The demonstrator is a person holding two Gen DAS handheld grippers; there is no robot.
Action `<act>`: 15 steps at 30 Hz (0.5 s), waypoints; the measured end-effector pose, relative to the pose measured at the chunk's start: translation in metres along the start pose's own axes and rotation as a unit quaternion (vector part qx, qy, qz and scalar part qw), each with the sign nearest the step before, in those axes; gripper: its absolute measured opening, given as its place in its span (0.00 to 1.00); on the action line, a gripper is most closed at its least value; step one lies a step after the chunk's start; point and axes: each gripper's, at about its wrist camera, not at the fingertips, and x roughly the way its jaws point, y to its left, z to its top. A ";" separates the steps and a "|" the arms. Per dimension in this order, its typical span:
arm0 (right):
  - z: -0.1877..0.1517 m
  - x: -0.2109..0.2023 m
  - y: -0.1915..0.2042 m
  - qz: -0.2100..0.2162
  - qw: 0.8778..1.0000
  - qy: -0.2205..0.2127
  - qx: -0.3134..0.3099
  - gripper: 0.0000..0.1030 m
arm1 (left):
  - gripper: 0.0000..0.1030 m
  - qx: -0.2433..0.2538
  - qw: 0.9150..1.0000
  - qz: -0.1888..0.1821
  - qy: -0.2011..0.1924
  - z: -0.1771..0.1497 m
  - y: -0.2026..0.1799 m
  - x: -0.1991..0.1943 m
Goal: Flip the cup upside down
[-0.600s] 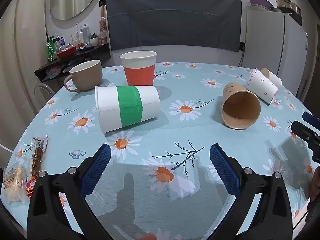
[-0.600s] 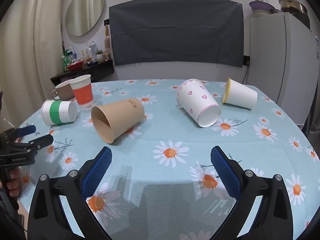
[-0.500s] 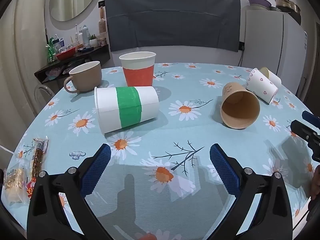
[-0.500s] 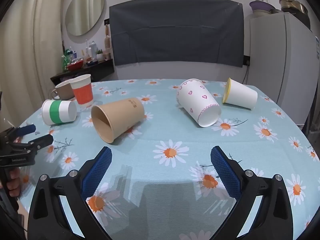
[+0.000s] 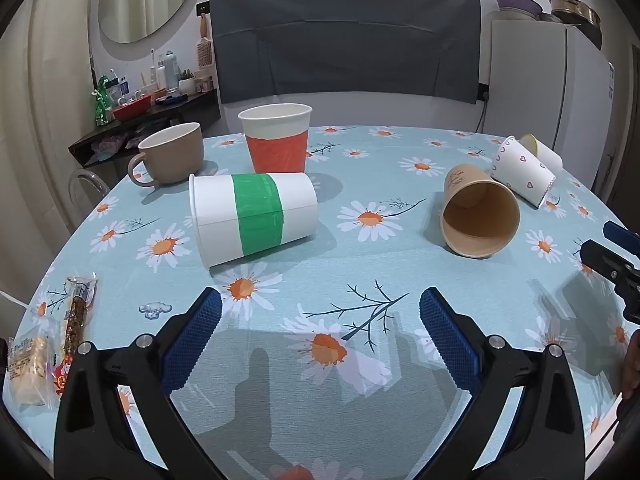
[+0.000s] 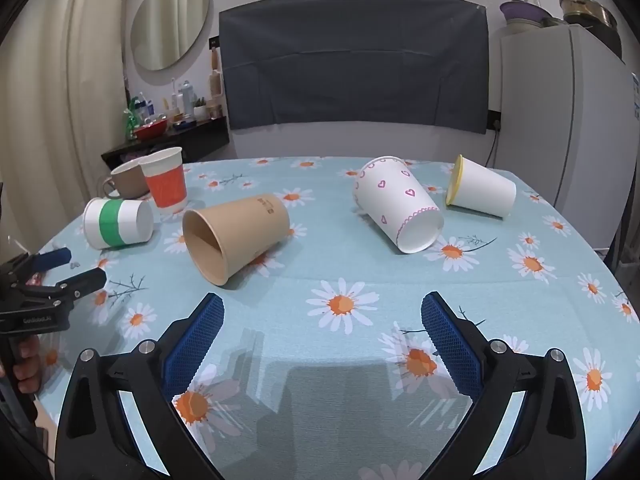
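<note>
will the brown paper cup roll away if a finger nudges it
Probably: the brown paper cup lies on its side on the tablecloth, so it should curve around its narrower base. It looks like thin, empty paper, so likely light and easily crushed.

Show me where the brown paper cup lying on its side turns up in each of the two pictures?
Left wrist view: the brown paper cup lies right of centre, mouth facing the camera.
Right wrist view: the same cup lies left of centre, mouth pointing down-left.
Shared landmark: the white cup with pink hearts lies beside it in both views.
</note>
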 end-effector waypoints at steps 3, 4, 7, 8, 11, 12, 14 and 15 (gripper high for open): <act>0.000 0.000 0.000 0.000 1.000 0.000 0.000 0.92 | 0.94 0.000 1.000 0.000 0.000 0.000 0.000 0.000; 0.000 0.000 0.000 -0.001 1.000 0.000 0.000 0.92 | 0.94 0.000 1.000 0.000 0.000 0.000 0.000 0.000; 0.000 -0.001 0.001 0.000 1.000 0.000 0.000 0.92 | 0.94 0.000 1.000 0.000 0.000 0.000 0.000 0.000; 0.000 -0.001 0.001 -0.001 1.000 0.001 0.000 0.92 | 0.94 0.000 1.000 0.001 0.000 0.000 -0.001 0.000; 0.000 -0.001 0.001 -0.001 1.000 0.001 0.000 0.92 | 0.94 0.000 1.000 0.000 0.000 0.000 -0.001 0.000; 0.000 0.000 0.002 -0.001 1.000 0.001 0.000 0.92 | 0.94 0.000 1.000 0.000 0.000 0.000 0.000 0.000; 0.000 0.000 0.003 0.000 1.000 0.002 0.000 0.92 | 0.94 -0.001 1.000 -0.001 0.000 0.000 0.001 0.000; 0.000 0.000 0.003 0.000 1.000 0.002 0.000 0.92 | 0.94 -0.001 1.000 -0.001 0.000 0.000 0.001 -0.001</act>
